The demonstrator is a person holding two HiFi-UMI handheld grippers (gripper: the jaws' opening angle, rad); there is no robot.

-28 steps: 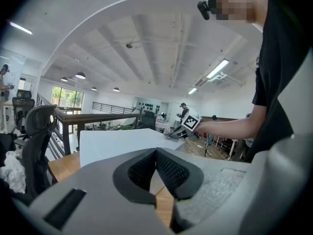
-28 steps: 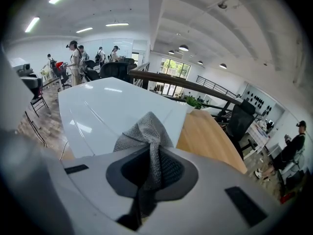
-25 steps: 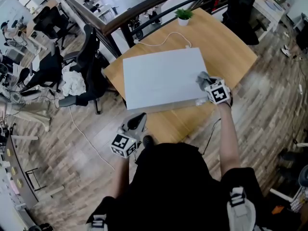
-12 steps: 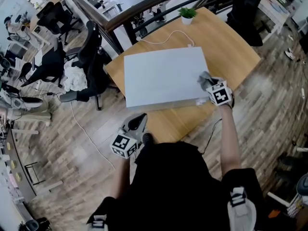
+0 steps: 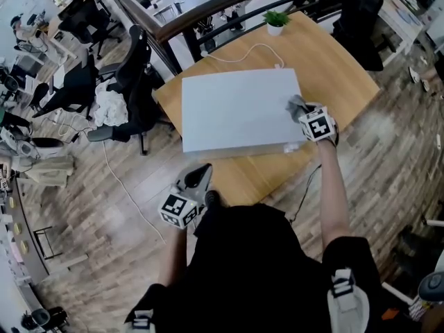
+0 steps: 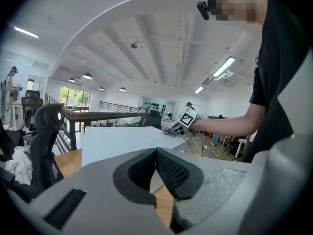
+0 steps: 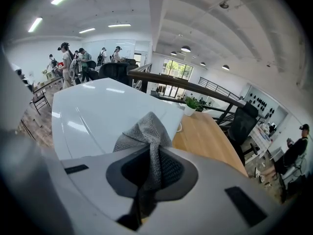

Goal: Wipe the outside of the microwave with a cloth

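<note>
Head view shows a white microwave (image 5: pixel 239 109) standing in the middle of a wooden desk (image 5: pixel 333 68), seen from above so that only its flat top is plain. At the desk's far corner a small white pot (image 5: pixel 276 29) holds a green plant (image 5: pixel 277 17), and a white cable (image 5: pixel 239 54) curls across the wood between the pot and the microwave's back edge. The right gripper (image 5: pixel 302 114) reaches over the microwave's right edge, toward its near corner, with a grey cloth (image 5: pixel 296 105) bunched at its tip on the top. The left gripper (image 5: pixel 200 175) hangs low by the desk's near edge, well apart from the microwave. A black office chair (image 5: pixel 132 75) stands on the floor off the desk's left corner. The right gripper view shows what the head view cannot: the jaws are clamped on the cloth, which rises between them in a fold over the glossy white top, and people stand far off in the room behind. The left gripper view shows its own jaws pressed together with nothing between them, and the microwave's near side beyond.
</note>
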